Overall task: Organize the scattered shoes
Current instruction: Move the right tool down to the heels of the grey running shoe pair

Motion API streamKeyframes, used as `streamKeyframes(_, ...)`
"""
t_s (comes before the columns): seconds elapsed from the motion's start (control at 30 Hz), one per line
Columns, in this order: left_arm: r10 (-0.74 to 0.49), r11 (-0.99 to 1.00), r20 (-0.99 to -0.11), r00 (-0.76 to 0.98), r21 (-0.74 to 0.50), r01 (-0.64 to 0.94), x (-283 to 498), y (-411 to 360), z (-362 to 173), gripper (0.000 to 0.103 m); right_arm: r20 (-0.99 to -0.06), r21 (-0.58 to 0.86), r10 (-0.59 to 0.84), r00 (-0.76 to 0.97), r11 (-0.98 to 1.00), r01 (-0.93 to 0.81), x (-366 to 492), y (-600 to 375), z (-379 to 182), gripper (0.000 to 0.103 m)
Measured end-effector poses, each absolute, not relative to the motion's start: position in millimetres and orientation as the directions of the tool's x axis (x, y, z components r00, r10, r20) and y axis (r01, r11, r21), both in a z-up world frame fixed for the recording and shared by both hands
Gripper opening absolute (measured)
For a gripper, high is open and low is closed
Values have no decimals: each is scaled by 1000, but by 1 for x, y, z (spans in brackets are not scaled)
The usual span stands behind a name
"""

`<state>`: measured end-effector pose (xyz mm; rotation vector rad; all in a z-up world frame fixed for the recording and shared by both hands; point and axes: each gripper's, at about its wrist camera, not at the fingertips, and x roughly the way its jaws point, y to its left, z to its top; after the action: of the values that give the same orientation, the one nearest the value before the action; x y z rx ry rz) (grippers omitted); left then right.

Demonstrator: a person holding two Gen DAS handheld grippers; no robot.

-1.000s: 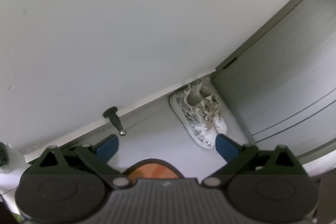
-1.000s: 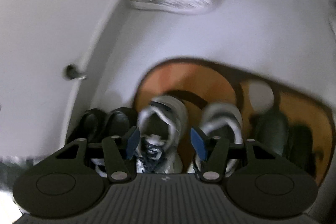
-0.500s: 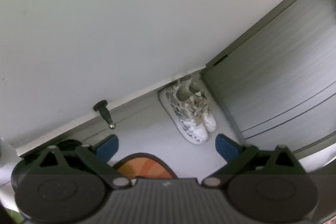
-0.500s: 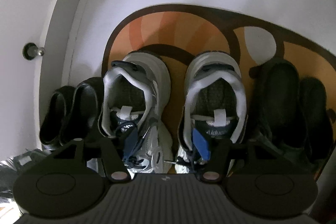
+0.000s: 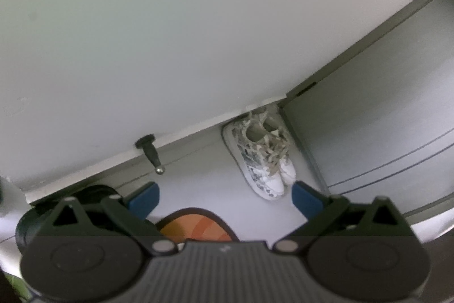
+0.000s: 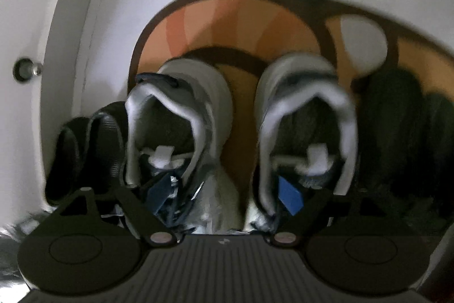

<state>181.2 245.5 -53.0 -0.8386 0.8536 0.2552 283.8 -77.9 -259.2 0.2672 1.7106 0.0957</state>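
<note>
A pair of grey sneakers, left one and right one, stands side by side on the orange mat, heels toward the far side. My right gripper points steeply down over them, one blue pad dipped into each shoe, with the shoes' inner walls between the pads. Its jaws are opening and the pads no longer press those walls. My left gripper hangs open with nothing in it, facing the white wall. Beyond it, a patterned white sneaker pair sits in the corner.
Black slippers stand left of the grey pair and dark shoes right of it. A door stopper juts from the skirting, also seen in the right wrist view as a door stopper. A grey cabinet front closes the right side.
My right gripper came down with the grey sneakers to the mat, and its jaws spread wider inside the two shoes. The left gripper hardly moved and stayed open.
</note>
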Motion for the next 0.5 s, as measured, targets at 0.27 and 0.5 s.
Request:
streamKeyframes(0.27, -145, 663, -743, 653, -563, -493, 185, 239, -53, 101, -954, 249, 265, -137, 961, 122, 285, -83, -265, 64)
streamKeyframes(0.5, -168, 653, -741, 650, -578, -489, 189, 234, -57, 101, -949, 267, 279, -145, 959, 100, 288, -81, -265, 53)
